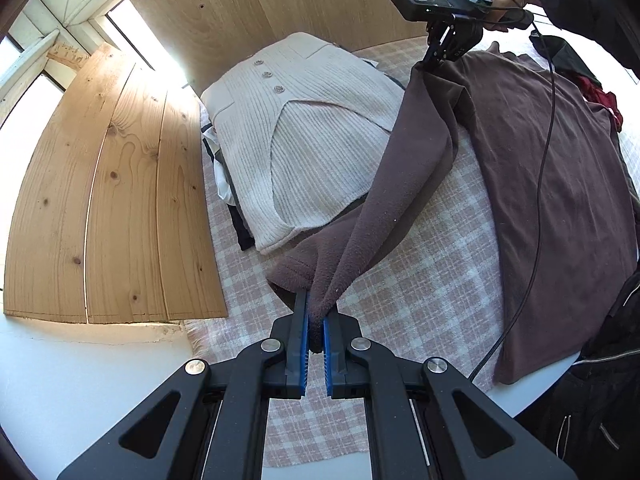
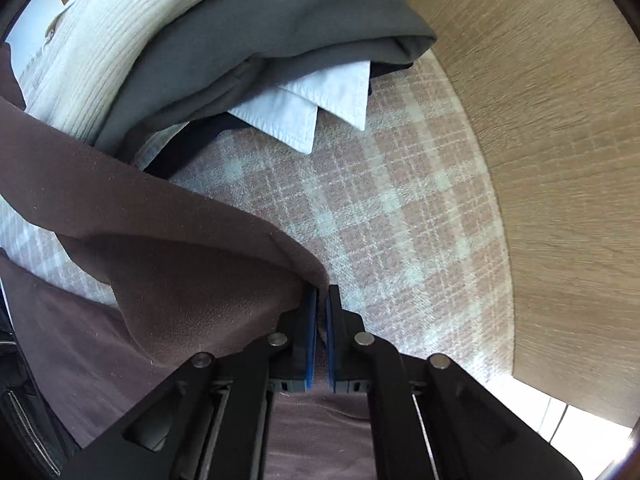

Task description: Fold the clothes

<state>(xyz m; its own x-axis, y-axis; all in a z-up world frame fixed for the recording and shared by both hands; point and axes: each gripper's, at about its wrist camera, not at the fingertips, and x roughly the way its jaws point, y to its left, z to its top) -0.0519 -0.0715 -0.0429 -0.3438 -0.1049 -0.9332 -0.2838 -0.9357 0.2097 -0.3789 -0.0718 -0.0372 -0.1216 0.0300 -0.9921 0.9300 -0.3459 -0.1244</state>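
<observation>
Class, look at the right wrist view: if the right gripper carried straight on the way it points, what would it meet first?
Probably the checked cloth on the table: the right gripper points down at it, past the brown garment it pinches. Depth is unclear.

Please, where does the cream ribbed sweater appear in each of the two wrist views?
Left wrist view: cream ribbed sweater lies centre-left, on top of the folded pile.
Right wrist view: it curves along the upper left, above the grey garment.
Shared landmark: the brown fleece garment beside it, in both views.
</observation>
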